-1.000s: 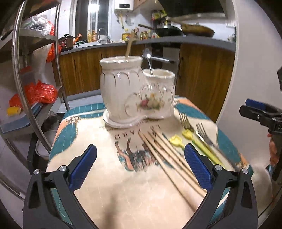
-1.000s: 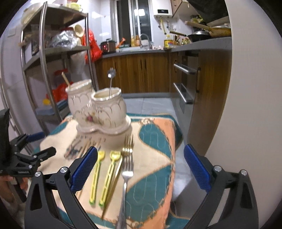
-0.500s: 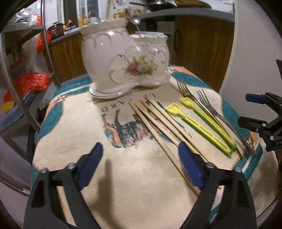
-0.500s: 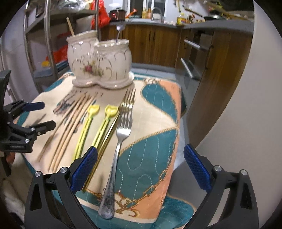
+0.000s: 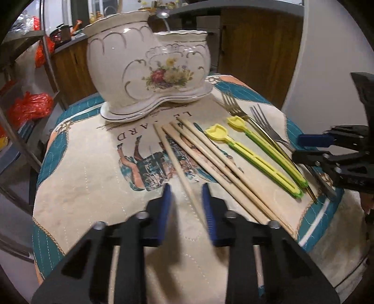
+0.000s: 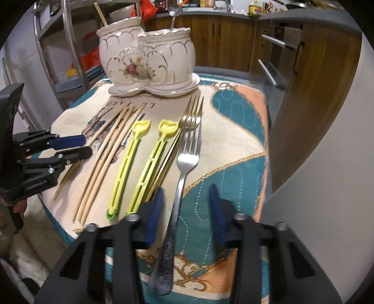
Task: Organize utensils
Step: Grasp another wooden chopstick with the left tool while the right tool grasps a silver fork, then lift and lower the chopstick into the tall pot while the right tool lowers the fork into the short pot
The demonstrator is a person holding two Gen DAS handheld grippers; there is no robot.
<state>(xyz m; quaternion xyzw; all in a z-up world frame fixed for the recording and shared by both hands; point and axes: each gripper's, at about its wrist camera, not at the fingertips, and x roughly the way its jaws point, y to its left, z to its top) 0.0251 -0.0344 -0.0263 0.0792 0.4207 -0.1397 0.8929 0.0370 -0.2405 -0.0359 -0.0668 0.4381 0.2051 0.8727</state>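
Several wooden chopsticks [image 5: 210, 159] lie on the patterned cloth, then two yellow-green utensils [image 5: 252, 159], a gold fork [image 5: 231, 105] and a silver fork [image 6: 187, 159]. Behind them stands a white flowered double holder [image 5: 149, 70] with a spoon [image 6: 174, 11] in it. My left gripper [image 5: 187, 205] is low over the cloth. Its jaws are closing around the leftmost chopstick [image 5: 173, 159], with a gap still showing on both sides. My right gripper [image 6: 185, 208] straddles the silver fork's handle. Its jaws are closing too, and the pads [image 6: 156, 210] are clear of the metal.
A metal shelf rack with red bags [image 5: 30, 107] stands left of the small table [image 6: 233, 140]. Wooden kitchen cabinets [image 6: 222, 39] run behind. A white wall [image 6: 339, 163] is close on the right, past the table's edge.
Both grippers have dropped toward the cloth and tipped down. Their jaws went from wide apart to narrow, the left around a chopstick, the right around the silver fork's handle.
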